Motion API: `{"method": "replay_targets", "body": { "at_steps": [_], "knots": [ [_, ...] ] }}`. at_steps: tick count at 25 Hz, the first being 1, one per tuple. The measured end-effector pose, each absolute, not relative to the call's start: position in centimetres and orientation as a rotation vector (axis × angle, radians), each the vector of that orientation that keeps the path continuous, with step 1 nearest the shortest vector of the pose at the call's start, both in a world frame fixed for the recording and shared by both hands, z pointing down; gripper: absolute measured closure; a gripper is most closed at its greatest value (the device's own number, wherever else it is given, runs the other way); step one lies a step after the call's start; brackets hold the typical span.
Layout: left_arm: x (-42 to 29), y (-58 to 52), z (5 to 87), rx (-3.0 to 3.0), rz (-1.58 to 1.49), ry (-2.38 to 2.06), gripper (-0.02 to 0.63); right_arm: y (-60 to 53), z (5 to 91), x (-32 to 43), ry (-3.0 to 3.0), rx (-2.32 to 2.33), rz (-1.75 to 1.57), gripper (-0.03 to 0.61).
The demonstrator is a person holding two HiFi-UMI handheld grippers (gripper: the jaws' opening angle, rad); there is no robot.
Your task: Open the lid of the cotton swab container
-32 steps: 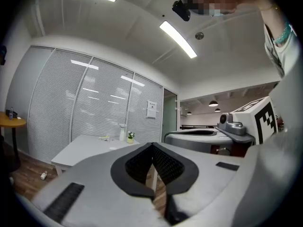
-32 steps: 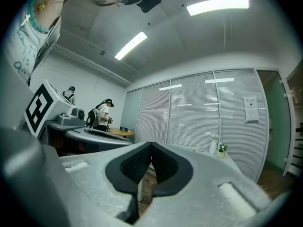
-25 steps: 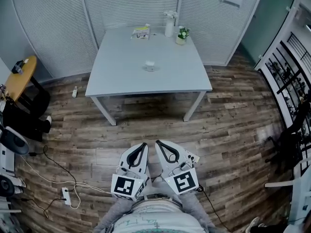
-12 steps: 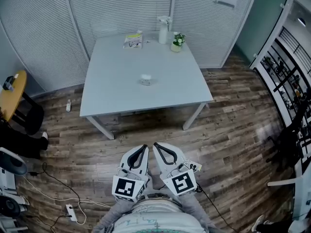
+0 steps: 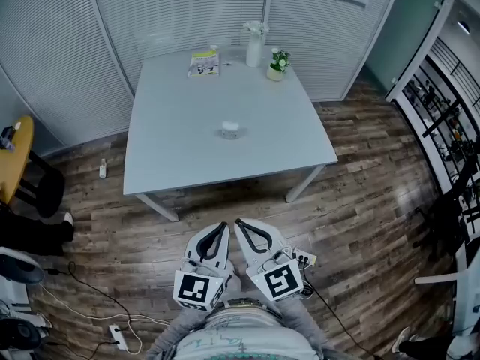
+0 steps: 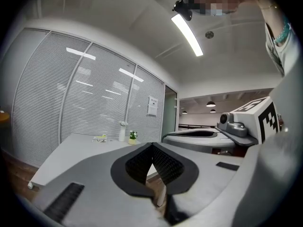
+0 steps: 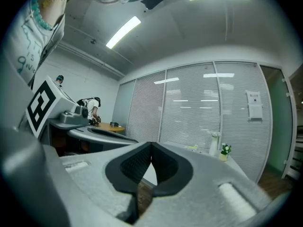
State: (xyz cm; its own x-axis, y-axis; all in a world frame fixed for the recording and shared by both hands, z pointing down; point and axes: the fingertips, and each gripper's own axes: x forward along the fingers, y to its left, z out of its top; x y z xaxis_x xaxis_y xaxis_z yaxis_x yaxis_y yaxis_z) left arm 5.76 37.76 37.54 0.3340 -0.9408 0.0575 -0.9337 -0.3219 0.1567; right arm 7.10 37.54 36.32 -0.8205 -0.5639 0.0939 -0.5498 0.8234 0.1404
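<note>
A pale grey square table (image 5: 187, 148) with a smooth, matt top stands on a brown wood-plank floor (image 5: 360, 201) that carries a faint sheen. At the table's centre sits a small white round container (image 5: 230, 130), seemingly plastic; at its far edge is a white spray bottle (image 5: 255, 45), also plastic by its look. Behind the table hang finely ribbed white slatted blinds (image 5: 187, 13). On the table's near side, the left gripper (image 5: 223, 224) and right gripper (image 5: 238, 223) show matt light-grey plastic shells, with black pads (image 6: 139, 164) in a rough, ridged texture.
</note>
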Motion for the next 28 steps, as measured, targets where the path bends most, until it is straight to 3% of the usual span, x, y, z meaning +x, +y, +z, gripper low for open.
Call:
{"method": "replay_targets", "body": {
  "at_steps": [28],
  "knots": [
    [1.1, 29.5, 38.0, 2.453, -0.089, -1.71, 0.615, 29.2, 36.2, 2.3, -2.876, 0.893, -0.195, 0.577]
  ]
}}
